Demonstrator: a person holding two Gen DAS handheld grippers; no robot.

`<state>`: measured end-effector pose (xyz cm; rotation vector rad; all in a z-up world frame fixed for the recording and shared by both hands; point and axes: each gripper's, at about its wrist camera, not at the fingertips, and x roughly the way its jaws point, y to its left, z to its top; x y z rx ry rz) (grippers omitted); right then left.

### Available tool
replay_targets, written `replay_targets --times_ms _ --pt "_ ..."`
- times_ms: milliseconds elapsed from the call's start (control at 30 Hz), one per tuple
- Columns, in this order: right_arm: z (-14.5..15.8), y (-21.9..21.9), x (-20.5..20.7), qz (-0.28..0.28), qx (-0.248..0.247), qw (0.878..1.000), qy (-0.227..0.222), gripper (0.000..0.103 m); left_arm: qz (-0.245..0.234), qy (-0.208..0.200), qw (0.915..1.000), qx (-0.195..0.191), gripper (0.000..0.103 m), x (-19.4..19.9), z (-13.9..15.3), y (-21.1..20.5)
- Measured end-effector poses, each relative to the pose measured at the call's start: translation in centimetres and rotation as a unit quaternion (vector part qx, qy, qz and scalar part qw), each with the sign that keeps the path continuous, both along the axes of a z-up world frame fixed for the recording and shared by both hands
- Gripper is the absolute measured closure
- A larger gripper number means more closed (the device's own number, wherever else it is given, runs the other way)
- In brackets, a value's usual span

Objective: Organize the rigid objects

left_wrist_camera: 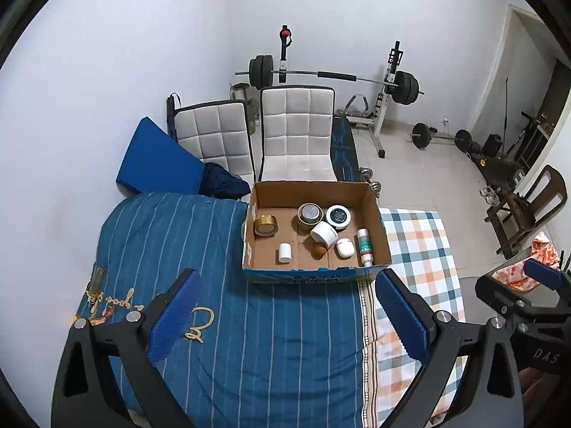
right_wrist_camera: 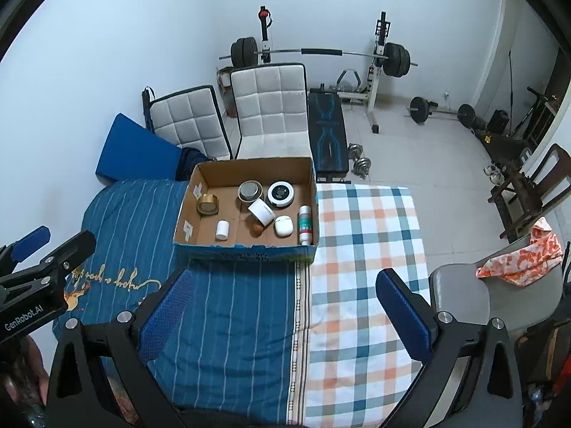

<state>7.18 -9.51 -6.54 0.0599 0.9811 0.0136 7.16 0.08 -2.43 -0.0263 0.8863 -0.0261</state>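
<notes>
The left gripper [left_wrist_camera: 285,317] hangs with its blue pads spread wide and nothing between them, above the blue striped blanket [left_wrist_camera: 249,339]. The right gripper [right_wrist_camera: 285,315] is likewise wide open and empty, over the seam where the striped blanket meets the checked cloth [right_wrist_camera: 364,249]. Both are held well back from the cardboard box [left_wrist_camera: 373,210], level and side by side, fingers pointing toward it from the near edge of the bed.

The rigid objects all lie inside the box: a gold tape roll [left_wrist_camera: 266,225] near its left wall, a small white bottle [left_wrist_camera: 284,252] toward the near wall, a metal tin [left_wrist_camera: 309,215] and a round black-faced white device [left_wrist_camera: 338,217] toward the far wall, a white jar [left_wrist_camera: 324,233] tipped on its side between them, a brown nut-like item [left_wrist_camera: 319,250], a white earbud case [left_wrist_camera: 344,248], and a green-labelled tube [left_wrist_camera: 364,246] along the right wall.

No loose item shows on the bed, so the sorting looks finished or nearly so. If anything remains, righting the tipped jar seems likeliest: come down from above, jaws across its round body, clear of the tin and the device that touch it.
</notes>
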Motion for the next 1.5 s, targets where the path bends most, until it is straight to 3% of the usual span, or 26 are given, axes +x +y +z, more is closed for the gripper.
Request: replay_targets --times_ms 1500 --pt "1.5 -0.6 -1.3 -0.036 -0.025 0.998 -0.037 0.0 0.0 -0.011 0.9999 -0.001 0.003 -0.8 -0.1 -0.3"
